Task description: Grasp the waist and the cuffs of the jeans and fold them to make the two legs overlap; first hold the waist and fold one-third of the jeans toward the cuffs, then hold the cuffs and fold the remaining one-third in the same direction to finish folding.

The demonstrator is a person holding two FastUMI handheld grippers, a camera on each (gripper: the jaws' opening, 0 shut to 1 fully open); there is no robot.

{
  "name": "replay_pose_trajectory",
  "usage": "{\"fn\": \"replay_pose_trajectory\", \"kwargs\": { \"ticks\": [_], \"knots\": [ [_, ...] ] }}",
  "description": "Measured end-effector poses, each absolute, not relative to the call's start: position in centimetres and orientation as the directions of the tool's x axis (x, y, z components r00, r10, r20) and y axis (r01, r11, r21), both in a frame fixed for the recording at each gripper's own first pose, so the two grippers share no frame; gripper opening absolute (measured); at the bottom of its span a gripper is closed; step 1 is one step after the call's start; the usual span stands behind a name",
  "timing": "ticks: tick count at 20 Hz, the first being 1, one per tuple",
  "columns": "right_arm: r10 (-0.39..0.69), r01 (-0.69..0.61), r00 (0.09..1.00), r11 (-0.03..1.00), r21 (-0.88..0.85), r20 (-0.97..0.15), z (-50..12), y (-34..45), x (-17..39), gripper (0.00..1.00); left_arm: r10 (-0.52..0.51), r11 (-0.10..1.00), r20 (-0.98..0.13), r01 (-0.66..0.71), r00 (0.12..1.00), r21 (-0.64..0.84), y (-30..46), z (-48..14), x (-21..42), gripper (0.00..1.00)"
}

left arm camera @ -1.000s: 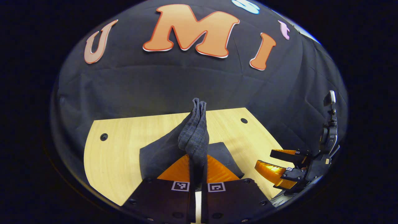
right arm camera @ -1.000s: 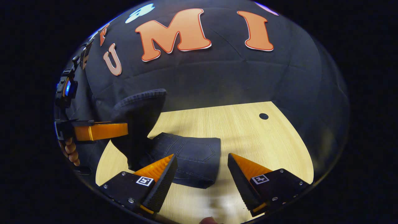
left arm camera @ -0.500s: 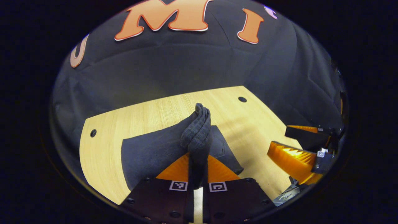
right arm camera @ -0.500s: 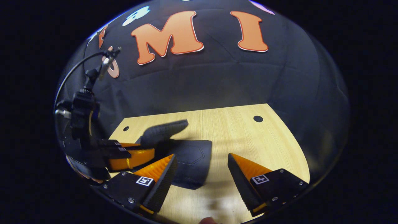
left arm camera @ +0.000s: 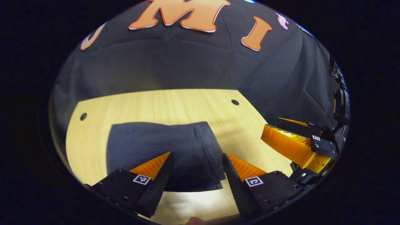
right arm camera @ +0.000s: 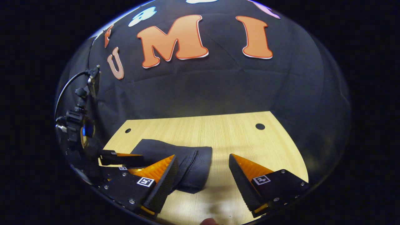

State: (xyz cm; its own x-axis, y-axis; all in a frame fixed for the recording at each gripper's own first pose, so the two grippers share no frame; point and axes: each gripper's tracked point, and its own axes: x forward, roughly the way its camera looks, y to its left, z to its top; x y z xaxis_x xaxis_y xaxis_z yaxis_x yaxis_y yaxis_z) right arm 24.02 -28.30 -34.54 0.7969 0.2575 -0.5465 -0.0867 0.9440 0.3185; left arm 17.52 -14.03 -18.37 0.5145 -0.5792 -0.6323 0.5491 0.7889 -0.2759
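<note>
No readable words, brands or numbers show on anything here. Small square black-and-white code tags sit on the left tongs [left arm camera: 193, 175] and right tongs [right arm camera: 203, 175], carrying patterns, not text.

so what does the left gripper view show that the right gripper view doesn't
Left gripper view: the right gripper hangs at the side, orange jaws apart, and the jeans' stitched edge faces the camera.

Right gripper view: the left gripper with its cable and mount, jaws apart beside the bundle.

Both: the jeans folded flat on the wooden table, each view's own jaws open with nothing between them, and the table's round holes.
</note>
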Motion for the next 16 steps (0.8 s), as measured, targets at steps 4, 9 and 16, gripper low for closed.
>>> {"fn": "replay_pose_trajectory", "kwargs": {
  "ticks": [4, 9, 16],
  "knots": [
    [0.222, -0.115, 0.873, 0.959, 0.26, -0.434, -29.8, -27.8, 25.4, 0.99, -0.511, 0.85, -0.506, 0.498, 0.695, -0.174, -9.3, -14.3, 19.5, 0.97],
    [0.2, -0.143, 0.949, 0.962, 0.234, -0.243, -23.1, -26.7, 26.0, 0.98, -0.406, 0.912, -0.245, 0.408, 0.88, -0.045, -8.4, -11.6, 18.8, 0.98],
    [0.201, -0.187, 0.978, 0.963, 0.196, -0.055, -18.3, -25.3, 24.3, 0.98, -0.265, 0.963, -0.024, 0.263, 0.964, -0.059, -7.1, -11.0, 18.4, 0.98]
  ]
}}
